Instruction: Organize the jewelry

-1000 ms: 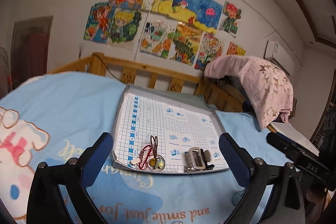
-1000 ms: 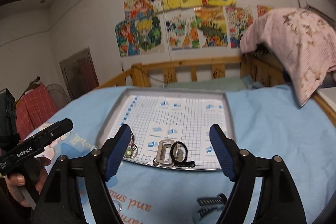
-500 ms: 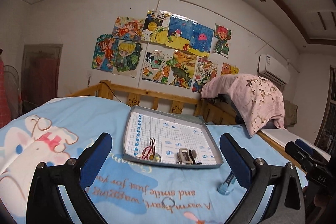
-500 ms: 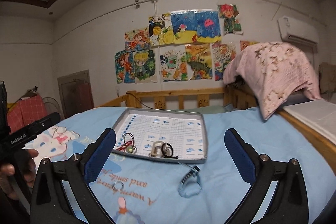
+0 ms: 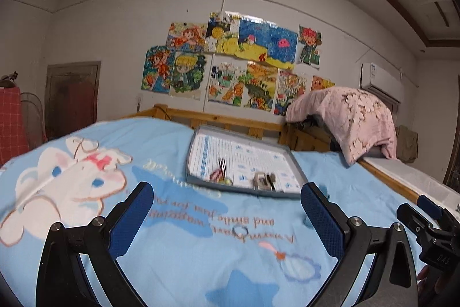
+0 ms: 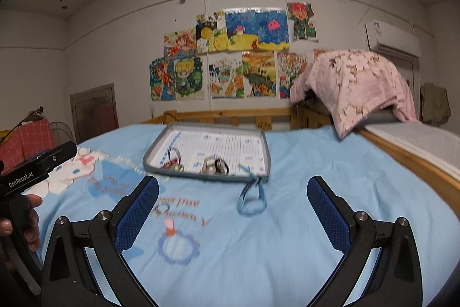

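A grey tray (image 5: pixel 296 167) (image 6: pixel 266 154) with a gridded liner lies on the blue bedsheet. In it are a red cord piece with beads (image 5: pixel 217 176) (image 6: pixel 169 163) and a silver watch with a black band (image 5: pixel 263 180) (image 6: pixel 214 166). A blue woven bracelet (image 6: pixel 251 199) lies on the sheet just in front of the tray. A small ring (image 5: pixel 240 230) (image 6: pixel 161 209) lies on the sheet nearer to me. My left gripper (image 5: pixel 227 216) and right gripper (image 6: pixel 233 209) are both open and empty, well back from the tray.
A wooden bed rail (image 5: pixel 230 120) runs behind the tray. A pink blanket (image 6: pixel 353 85) hangs over the rail at the right. A wooden side board (image 6: pixel 417 163) edges the bed on the right. The other handle (image 6: pixel 34 171) shows at the left.
Both grippers have pulled back and up from the tray, which now looks smaller and farther. The bracelet and the ring on the sheet have come into view.
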`<state>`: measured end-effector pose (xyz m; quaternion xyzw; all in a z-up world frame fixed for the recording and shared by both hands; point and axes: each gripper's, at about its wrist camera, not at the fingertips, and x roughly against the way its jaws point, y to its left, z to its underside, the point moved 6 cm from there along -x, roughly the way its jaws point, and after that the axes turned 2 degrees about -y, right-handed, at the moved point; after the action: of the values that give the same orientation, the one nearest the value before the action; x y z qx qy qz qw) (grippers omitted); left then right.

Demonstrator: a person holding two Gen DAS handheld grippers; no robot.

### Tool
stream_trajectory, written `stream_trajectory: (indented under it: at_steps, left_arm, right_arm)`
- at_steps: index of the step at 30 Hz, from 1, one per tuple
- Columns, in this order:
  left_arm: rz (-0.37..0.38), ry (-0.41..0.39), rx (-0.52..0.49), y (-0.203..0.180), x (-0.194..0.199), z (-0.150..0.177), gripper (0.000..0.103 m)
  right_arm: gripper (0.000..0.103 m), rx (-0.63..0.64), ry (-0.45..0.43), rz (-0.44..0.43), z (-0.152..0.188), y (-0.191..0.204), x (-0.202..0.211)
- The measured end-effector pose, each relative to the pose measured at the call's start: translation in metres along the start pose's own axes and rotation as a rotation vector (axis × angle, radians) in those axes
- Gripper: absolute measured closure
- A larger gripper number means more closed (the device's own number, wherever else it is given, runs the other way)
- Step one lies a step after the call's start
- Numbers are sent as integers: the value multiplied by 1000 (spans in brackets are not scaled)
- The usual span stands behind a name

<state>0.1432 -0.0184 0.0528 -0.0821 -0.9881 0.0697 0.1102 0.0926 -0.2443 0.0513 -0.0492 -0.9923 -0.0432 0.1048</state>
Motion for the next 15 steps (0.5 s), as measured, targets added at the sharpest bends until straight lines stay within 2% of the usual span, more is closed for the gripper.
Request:
stream_trajectory:
  at_steps: [6,15]
  left_arm:
    - [-4,65,-17,-1,4,27,0]
    - [15,173,-23,-3,-23,37,0]
  right_arm:
    - [2,-25,55,13,24,-4,3]
    - [2,-18,99,22,21,-6,-16]
